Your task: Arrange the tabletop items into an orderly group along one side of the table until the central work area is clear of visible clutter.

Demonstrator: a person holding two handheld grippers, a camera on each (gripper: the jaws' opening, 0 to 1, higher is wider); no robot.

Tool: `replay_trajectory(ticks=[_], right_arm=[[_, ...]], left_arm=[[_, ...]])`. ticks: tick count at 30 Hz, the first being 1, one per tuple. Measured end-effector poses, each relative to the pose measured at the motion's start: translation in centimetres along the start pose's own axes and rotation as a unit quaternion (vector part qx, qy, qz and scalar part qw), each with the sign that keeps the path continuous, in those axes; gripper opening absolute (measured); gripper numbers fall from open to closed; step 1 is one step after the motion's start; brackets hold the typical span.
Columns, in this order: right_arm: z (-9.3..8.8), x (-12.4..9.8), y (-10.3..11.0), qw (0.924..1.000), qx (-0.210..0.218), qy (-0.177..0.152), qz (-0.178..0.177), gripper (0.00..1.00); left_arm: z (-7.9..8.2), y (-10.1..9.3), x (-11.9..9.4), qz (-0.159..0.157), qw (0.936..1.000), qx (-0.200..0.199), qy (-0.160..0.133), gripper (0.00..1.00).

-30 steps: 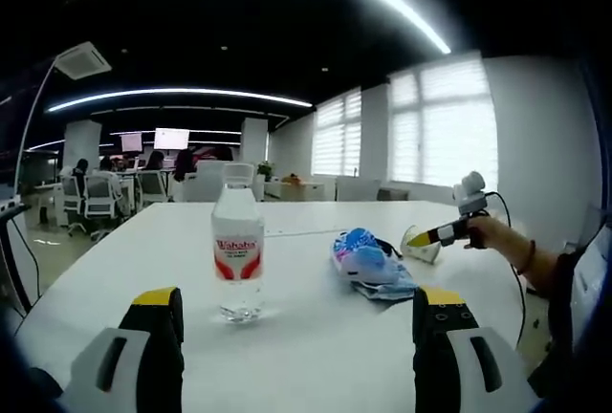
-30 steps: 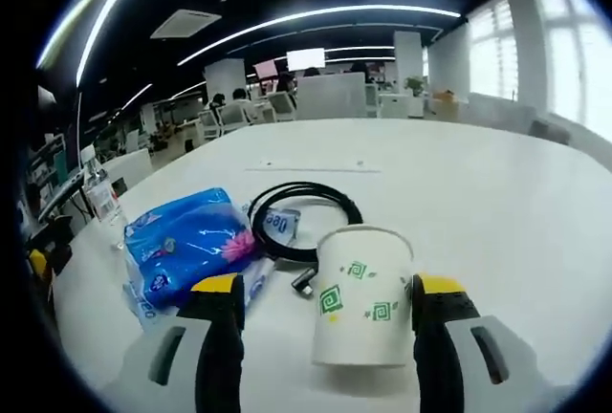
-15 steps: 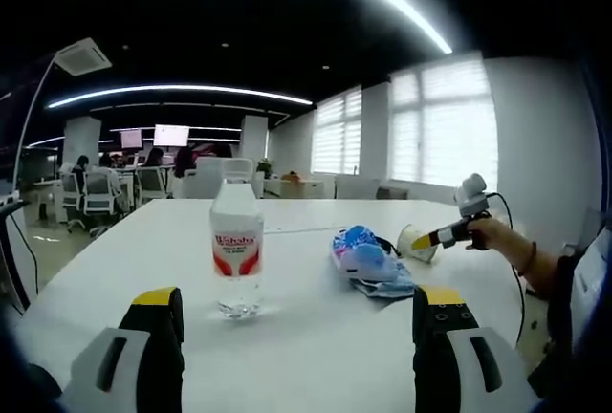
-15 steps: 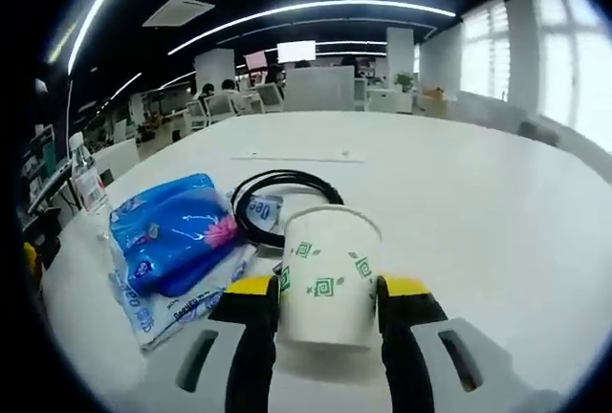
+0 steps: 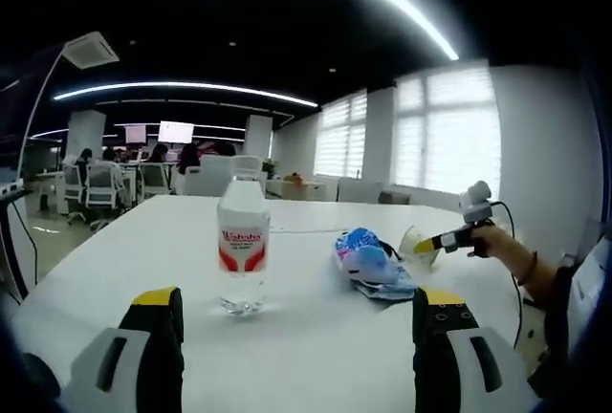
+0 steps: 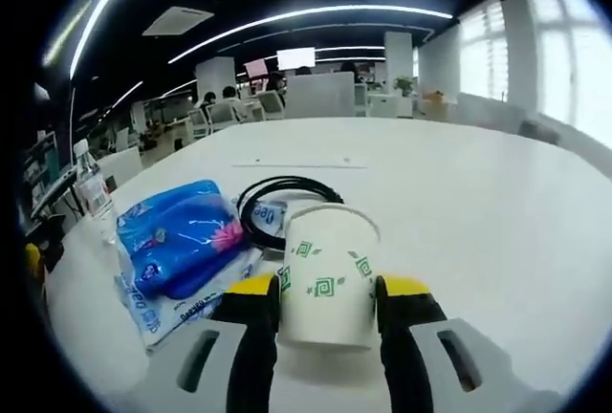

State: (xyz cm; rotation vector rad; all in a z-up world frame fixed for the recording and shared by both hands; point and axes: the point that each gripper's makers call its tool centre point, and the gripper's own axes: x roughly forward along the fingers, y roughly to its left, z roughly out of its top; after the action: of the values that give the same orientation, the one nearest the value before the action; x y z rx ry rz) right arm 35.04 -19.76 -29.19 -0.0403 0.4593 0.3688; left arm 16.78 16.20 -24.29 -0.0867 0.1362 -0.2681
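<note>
In the right gripper view my right gripper (image 6: 325, 291) is shut on a white paper cup (image 6: 327, 275) with green square marks, held upright on the white table (image 6: 478, 212). Left of the cup lie a blue tissue pack (image 6: 182, 241) and a coiled black cable (image 6: 287, 205). A clear water bottle (image 6: 93, 193) stands at the far left. In the left gripper view my left gripper (image 5: 296, 310) stands open above the table's near edge, with the water bottle (image 5: 242, 255) a little beyond it and nothing between its jaws. The tissue pack (image 5: 366, 260) lies to the right, and the right gripper (image 5: 435, 239) holds the cup (image 5: 416, 241) there.
A person's hand and forearm (image 5: 512, 258) hold the right gripper at the table's right side. Office desks, chairs and seated people (image 5: 115, 179) fill the room behind the table. Bare white tabletop (image 6: 459, 174) stretches beyond and to the right of the cup.
My right gripper's jaws closed onto the paper cup between one second ago and half a second ago and have held it since. The left gripper stays open, its view drifting slightly.
</note>
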Motion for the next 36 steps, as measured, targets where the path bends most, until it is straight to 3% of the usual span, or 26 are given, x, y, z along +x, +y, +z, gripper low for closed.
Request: replay_trajectory(ticks=[7,13,28,36], right_arm=[[1.2,-1.5,1.0,0.9993,-0.012,-0.033,0.011,0.38],[2.0,-2.5,2.7,0.9972,-0.022,-0.064,0.032,0.38],[2.7,-3.7,6.2,0.9921,-0.040,-0.094,0.073,0.38],[3.1,-4.3,7.9,0.9876,-0.044,-0.113,0.100,0.38]], left_arm=[[0.0,-0.3,0.0,-0.007,0.9999,-0.014,-0.003,1.00],[0.1,-0.9,-0.1,-0.031,0.9974,-0.062,-0.020,1.00],[-0.1,-1.6,0.2,-0.056,0.9914,-0.116,-0.022,0.99],[-0.1,-1.9,0.4,-0.062,0.9905,-0.122,-0.015,0.99]])
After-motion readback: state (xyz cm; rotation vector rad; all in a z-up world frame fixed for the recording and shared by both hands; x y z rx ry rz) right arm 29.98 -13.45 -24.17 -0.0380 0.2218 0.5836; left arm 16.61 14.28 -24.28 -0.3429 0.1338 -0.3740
